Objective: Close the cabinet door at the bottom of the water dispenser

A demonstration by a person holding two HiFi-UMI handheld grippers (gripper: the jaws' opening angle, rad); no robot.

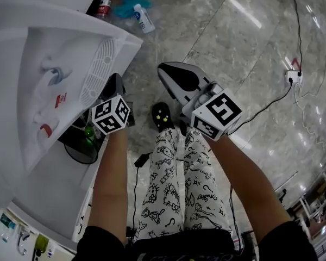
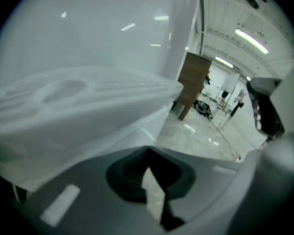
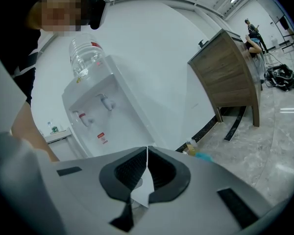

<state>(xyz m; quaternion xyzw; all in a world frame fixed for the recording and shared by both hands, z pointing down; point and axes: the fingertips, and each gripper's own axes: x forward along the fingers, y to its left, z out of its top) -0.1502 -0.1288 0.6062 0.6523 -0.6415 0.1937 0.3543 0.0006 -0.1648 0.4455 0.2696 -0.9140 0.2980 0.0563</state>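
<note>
While hovering beside water dispenser (image 1: 54, 53) at frame left, holds left gripper (image 1: 115, 87) and right gripper (image 1: 168, 75) with jaws together, empty

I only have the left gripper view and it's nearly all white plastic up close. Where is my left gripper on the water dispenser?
Observer: Head view shows the left gripper beside the drip grille on the front of the water dispenser.
Operator: Is the bottom cabinet shut?
Observer: Seemingly not: under the grille it shows dark and open, a green bottle inside.
Operator: And the right gripper?
Observer: Its fingers are together, empty, out over the floor, apart from the dispenser.
</note>
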